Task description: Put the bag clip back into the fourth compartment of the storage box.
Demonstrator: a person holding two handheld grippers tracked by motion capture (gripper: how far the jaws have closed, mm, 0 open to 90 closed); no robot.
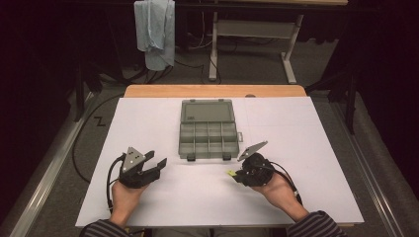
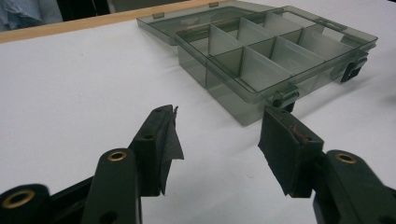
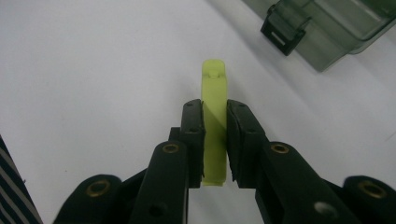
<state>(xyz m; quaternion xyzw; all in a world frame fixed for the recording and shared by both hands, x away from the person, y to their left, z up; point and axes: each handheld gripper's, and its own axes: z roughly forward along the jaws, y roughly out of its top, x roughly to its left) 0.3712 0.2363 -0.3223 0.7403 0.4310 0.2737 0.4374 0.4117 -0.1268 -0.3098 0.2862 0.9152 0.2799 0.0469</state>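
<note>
- High view: fixed above the person's edge of the table (image 1: 306,128), looking forward and down; takes in the whole white top and the floor beyond.
- Left gripper view: low, close to the surface, looking along its jaws at the compartment box (image 2: 261,56) nearby.
- Right gripper view: close, angled down at the tabletop; box corner at upper right.
- Shared by all three: box, white tabletop.
</note>
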